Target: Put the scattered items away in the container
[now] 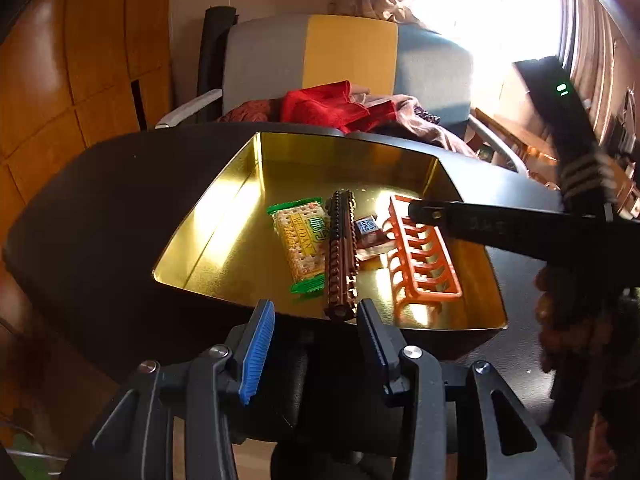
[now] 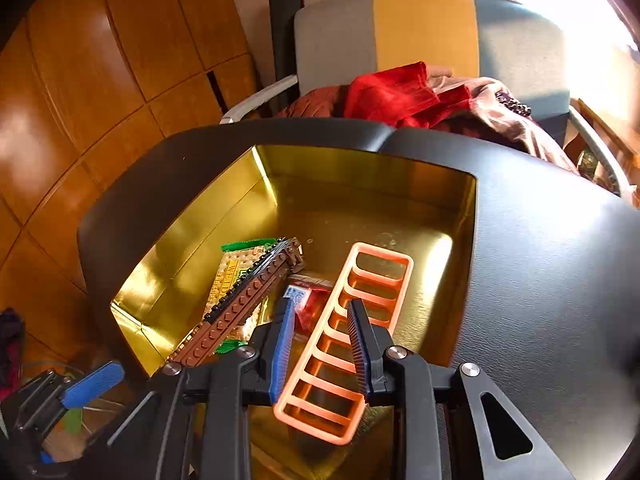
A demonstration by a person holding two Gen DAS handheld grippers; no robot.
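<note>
Left gripper (image 1: 316,344) sits at the near edge of the gold tin (image 1: 224,208), jaws spread apart, nothing between the blue pads (image 1: 256,352). Just past its tips, inside the tin, lies a brown brick strip (image 1: 340,256), running away from the gripper. Left of the strip is a green-edged cracker packet (image 1: 298,240), touching or slightly under it. Right of the strip is a small brown sweet wrapper (image 1: 368,236), then an orange plastic rack (image 1: 420,256).

Right gripper (image 2: 320,344) hangs over the near part of the tin (image 2: 360,176), jaws spread, one finger on each side of the orange rack (image 2: 348,344). Whether the pads (image 2: 282,344) touch the rack, cannot tell; it looks released, with the rack lying on the tin floor. Left of its tips: the sweet wrapper (image 2: 304,300), then the brick strip (image 2: 240,304) lying slantwise over the cracker packet (image 2: 228,276). In the left wrist view the right gripper comes in from the right, with a hand (image 1: 560,312) on its handle.

The tin sits on a black table (image 2: 560,280). Far side: a grey and yellow chair (image 2: 420,28) with red cloth (image 2: 396,96) piled on the seat. Left of it, wood panelling (image 2: 100,80).
</note>
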